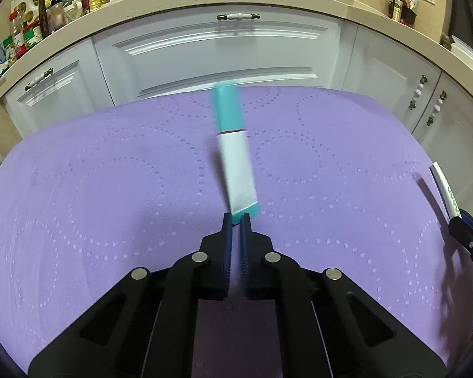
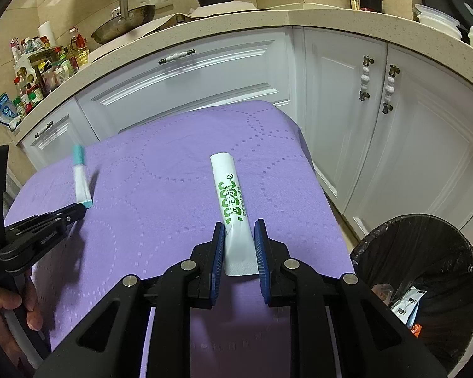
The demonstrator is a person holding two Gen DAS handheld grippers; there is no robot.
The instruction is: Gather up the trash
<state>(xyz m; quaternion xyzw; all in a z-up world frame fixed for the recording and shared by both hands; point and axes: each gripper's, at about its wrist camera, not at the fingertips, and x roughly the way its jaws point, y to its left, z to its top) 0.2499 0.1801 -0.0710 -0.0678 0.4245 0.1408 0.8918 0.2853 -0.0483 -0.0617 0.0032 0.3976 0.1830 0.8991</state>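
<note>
My left gripper point(image 1: 236, 219) is shut on the end of a teal and white stick packet point(image 1: 235, 154) and holds it above the purple table point(image 1: 110, 189); the packet is blurred. It also shows in the right wrist view point(image 2: 80, 176), with the left gripper point(image 2: 80, 208) at the left. My right gripper point(image 2: 239, 225) is shut on a white stick packet with green print point(image 2: 230, 195), which points forward over the table point(image 2: 157, 204). That packet point(image 1: 446, 190) and the right gripper point(image 1: 460, 223) show at the right edge of the left wrist view.
A bin with a black liner point(image 2: 425, 271) stands on the floor right of the table, with wrappers inside. White cabinets point(image 1: 220, 53) and a beige counter point(image 2: 268, 22) with bottles point(image 1: 47, 15) and a pan point(image 2: 123, 25) lie behind the table.
</note>
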